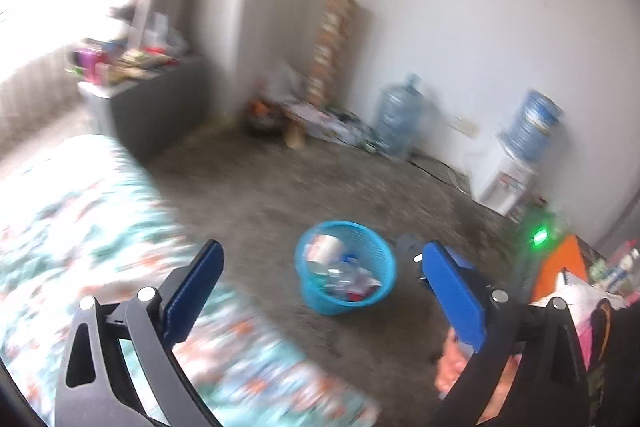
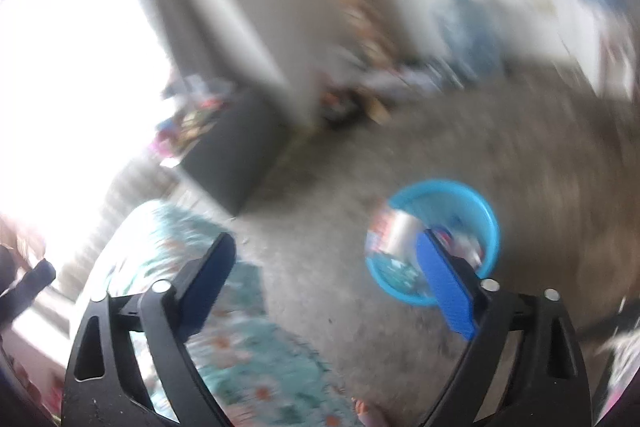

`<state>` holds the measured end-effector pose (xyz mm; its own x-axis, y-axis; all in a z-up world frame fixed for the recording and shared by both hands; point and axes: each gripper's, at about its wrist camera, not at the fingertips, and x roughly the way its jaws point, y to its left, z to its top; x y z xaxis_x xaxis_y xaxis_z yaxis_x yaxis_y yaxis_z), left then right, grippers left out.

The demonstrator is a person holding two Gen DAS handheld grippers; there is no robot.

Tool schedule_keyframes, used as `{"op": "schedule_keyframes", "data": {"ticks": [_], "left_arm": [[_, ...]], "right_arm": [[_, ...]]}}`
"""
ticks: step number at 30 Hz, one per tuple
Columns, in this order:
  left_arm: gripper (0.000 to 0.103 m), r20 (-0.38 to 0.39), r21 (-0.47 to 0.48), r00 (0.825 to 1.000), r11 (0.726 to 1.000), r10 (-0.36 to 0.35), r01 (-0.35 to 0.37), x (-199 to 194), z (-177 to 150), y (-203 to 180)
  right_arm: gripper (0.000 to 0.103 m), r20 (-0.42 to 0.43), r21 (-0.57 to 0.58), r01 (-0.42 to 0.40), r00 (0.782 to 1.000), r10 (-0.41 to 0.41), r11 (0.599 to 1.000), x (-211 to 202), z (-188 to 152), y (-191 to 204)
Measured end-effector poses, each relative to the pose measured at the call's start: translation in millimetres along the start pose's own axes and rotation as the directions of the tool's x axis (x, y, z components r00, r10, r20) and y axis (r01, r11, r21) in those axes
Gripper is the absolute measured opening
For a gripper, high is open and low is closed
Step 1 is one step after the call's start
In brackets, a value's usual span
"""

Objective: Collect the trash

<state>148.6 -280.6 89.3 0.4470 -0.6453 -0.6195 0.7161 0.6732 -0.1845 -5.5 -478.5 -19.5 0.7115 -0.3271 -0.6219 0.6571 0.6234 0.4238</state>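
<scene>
- The left gripper (image 1: pixel 320 291) has its blue-padded jaws spread wide, with nothing between them but open floor and the basket beyond.
- The right gripper (image 2: pixel 326 281) is likewise wide open and empty; its right pad overlaps the basket only in the line of sight, well above it.
- The turquoise plastic basket (image 1: pixel 380 263) stands on the grey concrete floor (image 1: pixel 280 187), just past the tips of both grippers, a little to the right of centre in the left wrist view.
- Inside the basket lies the collected trash (image 1: pixel 340 275): crumpled clear plastic, a white-and-red wrapper and some blue and red scraps. In the right wrist view the basket (image 2: pixel 490 223) shows the same heap, blurred.
- To the near left is a bed with a teal and orange flowered sheet (image 1: pixel 80 227), its edge close to the basket.
- Farther left, a dark cabinet (image 1: pixel 160 107) carries a clutter of coloured items below a bright window.
- Along the far wall lie a low pile of clutter, a tall brown board, a blue water jug (image 1: pixel 400 115) on the floor and a white water dispenser (image 1: pixel 504 183) topped with another jug.
- Both views are smeared by motion blur, the right one more.
</scene>
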Motion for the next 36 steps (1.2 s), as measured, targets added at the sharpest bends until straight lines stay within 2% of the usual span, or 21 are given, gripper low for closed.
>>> {"op": "schedule_keyframes", "data": {"ticks": [1, 4, 7, 8, 10, 11, 12, 14, 15, 16, 18, 21, 23, 28, 32, 36], "left_arm": [[0.097, 0.021, -0.018, 0.999, 0.999, 0.041, -0.041, -23, -9, 9], [0.097, 0.049, -0.07, 0.987, 0.987, 0.15, -0.147, -67, -30, 29], [0.097, 0.057, -0.162, 0.957, 0.948, 0.285, -0.273, -107, -59, 51], [0.097, 0.059, -0.189, 0.94, 0.928, 0.337, -0.321, -119, -69, 57], [0.097, 0.053, -0.214, 0.909, 0.893, 0.414, -0.395, -136, -89, 66], [0.097, 0.04, -0.219, 0.882, 0.865, 0.469, -0.451, -143, -99, 69], [0.097, 0.027, -0.22, 0.847, 0.83, 0.531, -0.513, -150, -109, 71], [0.097, 0.027, -0.227, 0.8, 0.783, 0.6, -0.58, -161, -128, 75], [0.097, 0.023, -0.236, 0.785, 0.766, 0.619, -0.598, -165, -137, 76], [0.097, 0.014, -0.245, 0.778, 0.756, 0.628, -0.607, -168, -142, 78], [0.097, -0.021, -0.268, 0.767, 0.735, 0.641, -0.623, -171, -156, 82], [0.097, -0.087, -0.287, 0.746, 0.701, 0.66, -0.653, -168, -175, 84], [0.097, -0.139, -0.29, 0.746, 0.694, 0.651, -0.659, -160, -187, 85], [0.097, -0.266, -0.272, 0.748, 0.697, 0.608, -0.663, -136, -213, 84], [0.097, -0.278, -0.256, 0.744, 0.699, 0.608, -0.667, -131, -214, 80], [0.097, -0.277, -0.254, 0.748, 0.705, 0.603, -0.662, -127, -211, 78]], "right_arm": [[0.095, 0.02, -0.054, -0.022, 1.0, 0.023, 0.998, -10, 0, 19], [0.095, 0.067, -0.217, -0.115, 0.989, 0.132, 0.969, -45, -7, 75], [0.095, 0.064, -0.326, -0.21, 0.968, 0.243, 0.922, -74, -21, 115], [0.095, 0.051, -0.359, -0.241, 0.96, 0.277, 0.902, -83, -29, 128], [0.095, 0.013, -0.41, -0.263, 0.956, 0.294, 0.873, -93, -42, 145], [0.095, -0.003, -0.439, -0.259, 0.958, 0.288, 0.86, -97, -49, 152], [0.095, -0.007, -0.466, -0.249, 0.961, 0.278, 0.849, -100, -55, 157], [0.095, 0.006, -0.537, -0.201, 0.97, 0.242, 0.819, -108, -71, 168], [0.095, 0.015, -0.564, -0.176, 0.975, 0.224, 0.807, -112, -77, 174], [0.095, 0.022, -0.595, -0.146, 0.98, 0.197, 0.79, -115, -86, 178], [0.095, 0.016, -0.628, -0.115, 0.987, 0.16, 0.77, -120, -98, 185], [0.095, -0.047, -0.644, -0.098, 0.995, 0.088, 0.759, -121, -119, 182], [0.095, -0.102, -0.657, -0.091, 0.994, 0.031, 0.749, -119, -133, 177], [0.095, -0.163, -0.673, -0.045, 0.983, -0.089, 0.739, -113, -158, 159], [0.095, -0.198, -0.681, -0.017, 0.967, -0.162, 0.732, -107, -168, 141], [0.095, -0.202, -0.676, 0.024, 0.955, -0.216, 0.736, -104, -166, 126]]}}
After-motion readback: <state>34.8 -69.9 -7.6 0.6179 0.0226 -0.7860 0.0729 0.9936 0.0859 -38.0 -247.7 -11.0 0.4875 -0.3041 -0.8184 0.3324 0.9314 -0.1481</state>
